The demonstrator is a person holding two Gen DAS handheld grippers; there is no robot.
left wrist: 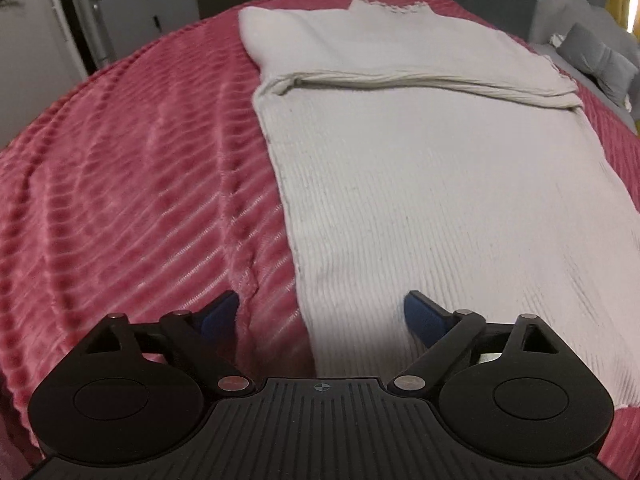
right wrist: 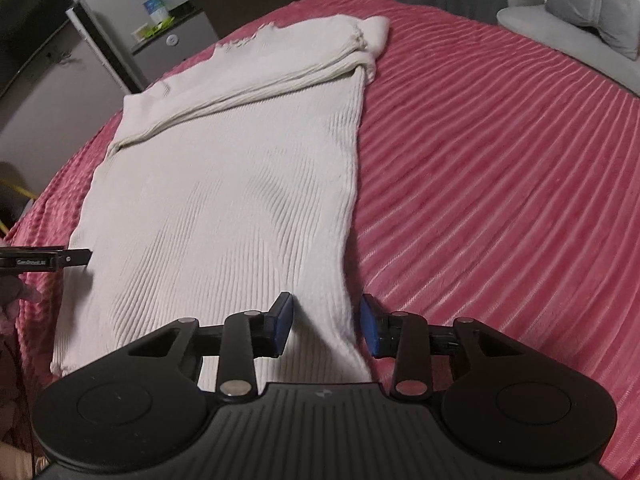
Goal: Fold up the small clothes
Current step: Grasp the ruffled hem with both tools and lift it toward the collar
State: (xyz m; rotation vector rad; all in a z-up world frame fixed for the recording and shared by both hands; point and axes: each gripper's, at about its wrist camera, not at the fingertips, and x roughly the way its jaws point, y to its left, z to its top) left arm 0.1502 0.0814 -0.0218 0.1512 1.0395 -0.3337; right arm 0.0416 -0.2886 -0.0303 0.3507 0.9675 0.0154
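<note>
A white ribbed knit garment [left wrist: 420, 184] lies flat on a pink ribbed blanket [left wrist: 120, 184], its neckline at the far end and a folded band of cloth across its upper part. My left gripper [left wrist: 322, 314] is open wide near the garment's near end. It straddles the left side edge, one blue pad over the blanket and one over the cloth. My right gripper [right wrist: 326, 322] is open over the garment [right wrist: 224, 200], whose right side edge lies between the blue pads with a gap on each side. A finger [right wrist: 76, 258] of the left gripper shows at the garment's left edge.
The blanket [right wrist: 500, 200] covers a bed that stretches wide on both sides. A small grey fridge [left wrist: 148, 12] stands beyond the far left corner. A grey sofa with a cushion [left wrist: 592, 56] stands at the far right. A hand [right wrist: 12, 300] shows at the left edge.
</note>
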